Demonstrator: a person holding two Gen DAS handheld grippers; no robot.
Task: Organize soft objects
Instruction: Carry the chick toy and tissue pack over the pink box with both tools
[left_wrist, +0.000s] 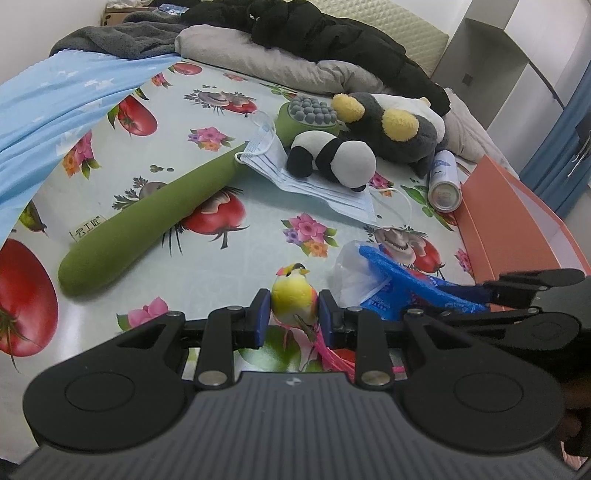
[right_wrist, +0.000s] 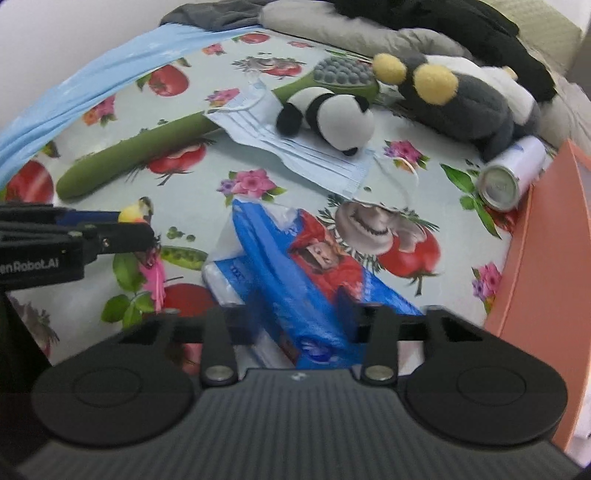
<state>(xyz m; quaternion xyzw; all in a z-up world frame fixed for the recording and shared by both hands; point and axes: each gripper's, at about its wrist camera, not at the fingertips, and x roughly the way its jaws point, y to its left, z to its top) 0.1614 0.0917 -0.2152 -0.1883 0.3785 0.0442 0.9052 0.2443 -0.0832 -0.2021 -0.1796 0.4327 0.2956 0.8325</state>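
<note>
My left gripper (left_wrist: 294, 304) is shut on a small yellow toy bird (left_wrist: 293, 295) with a pink tail, held just above the flowered sheet; the bird also shows at the left of the right wrist view (right_wrist: 133, 214). My right gripper (right_wrist: 299, 314) has its pads on both sides of a blue tissue pack (right_wrist: 295, 273), which also shows in the left wrist view (left_wrist: 399, 284). A panda plush (left_wrist: 332, 157) lies on a stack of face masks (left_wrist: 321, 184). A grey and yellow plush (left_wrist: 391, 125) lies behind it.
A green massage stick (left_wrist: 155, 218) lies across the bed. A white spray can (left_wrist: 445, 181) lies by an orange box (left_wrist: 517, 229) at the right. A blue cloth (left_wrist: 55, 110) covers the left; pillows and dark clothes (left_wrist: 314, 37) fill the back.
</note>
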